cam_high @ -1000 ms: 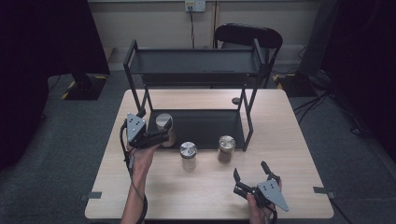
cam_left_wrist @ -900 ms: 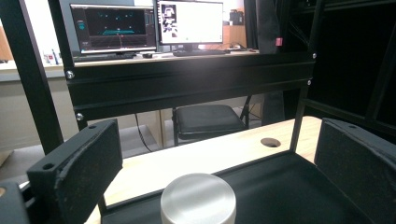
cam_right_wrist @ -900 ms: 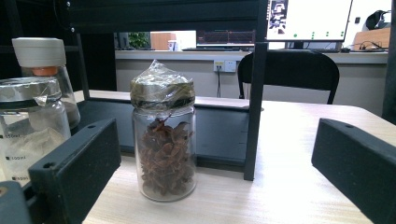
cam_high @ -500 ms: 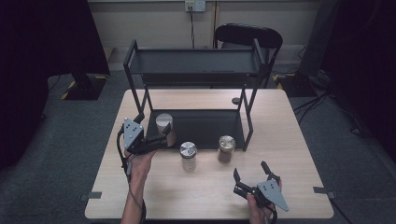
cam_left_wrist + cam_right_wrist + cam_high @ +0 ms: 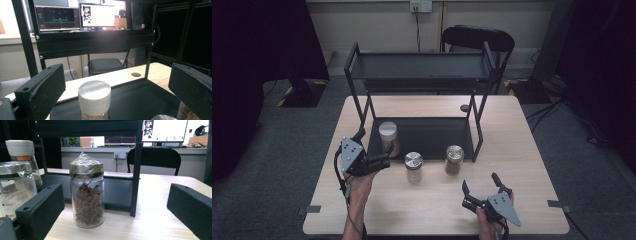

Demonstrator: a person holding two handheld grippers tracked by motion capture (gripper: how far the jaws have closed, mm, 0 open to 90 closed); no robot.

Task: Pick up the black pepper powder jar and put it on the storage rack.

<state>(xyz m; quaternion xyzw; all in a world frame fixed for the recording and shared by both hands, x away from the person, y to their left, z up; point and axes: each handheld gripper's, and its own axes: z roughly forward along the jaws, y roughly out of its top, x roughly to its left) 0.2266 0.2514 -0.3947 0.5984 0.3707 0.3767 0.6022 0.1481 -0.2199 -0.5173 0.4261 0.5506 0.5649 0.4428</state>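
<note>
The left gripper (image 5: 373,146) sat just left of the white-lidded jar (image 5: 388,136), jaws spread wide and pointed toward it without touching, grey plate tilted up, cable trailing back along the forearm. The left hand (image 5: 360,184) gripped it from behind, forearm coming up from the near edge. The right gripper (image 5: 481,190) hovered well to the right of that jar and nearer the person, jaws parted too, the right hand (image 5: 488,220) low beneath it.
</note>
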